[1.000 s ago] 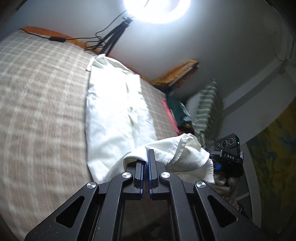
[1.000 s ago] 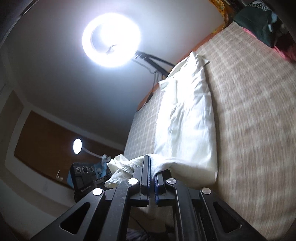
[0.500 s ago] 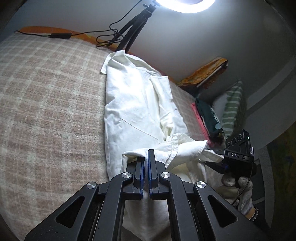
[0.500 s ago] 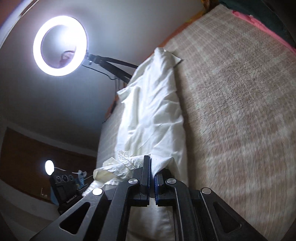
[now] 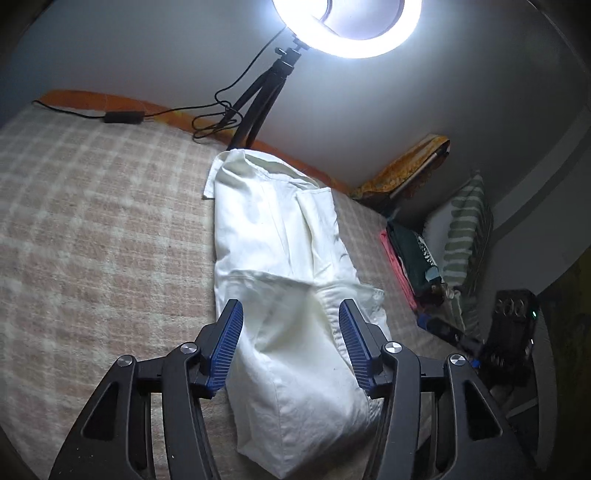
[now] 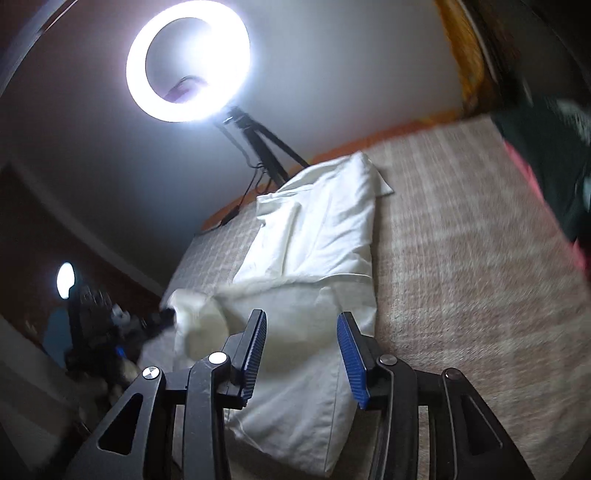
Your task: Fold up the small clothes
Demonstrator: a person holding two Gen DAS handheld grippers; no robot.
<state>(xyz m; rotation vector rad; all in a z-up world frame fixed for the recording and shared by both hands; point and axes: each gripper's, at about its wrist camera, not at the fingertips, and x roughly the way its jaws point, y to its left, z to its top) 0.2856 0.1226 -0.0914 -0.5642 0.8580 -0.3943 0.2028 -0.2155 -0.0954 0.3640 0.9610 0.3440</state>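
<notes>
A white shirt (image 5: 280,236) lies lengthwise on the checked bedspread (image 5: 96,229), its near end folded back over itself. My left gripper (image 5: 291,341) hovers over that near fold, jaws opening, blue pads apart and not pressing the cloth. In the right wrist view the same shirt (image 6: 317,240) stretches away from my right gripper (image 6: 301,345), whose jaws are also opening with the fold lying beneath the gap, untouched by the pads. The right gripper's body (image 5: 513,332) shows at the right edge of the left wrist view, and the left gripper's body (image 6: 92,317) shows dimly on the left of the right wrist view.
A ring light (image 5: 347,22) on a black tripod (image 5: 258,99) stands at the bed's far edge with a cable and adapter (image 5: 123,117). Folded dark and pink clothes (image 5: 410,258) and a striped pillow (image 5: 465,236) sit at the right side of the bed.
Both grippers were shut on the shirt's hem and carried it over the body of the shirt. Now both have let go and the fold lies flat on the shirt.
</notes>
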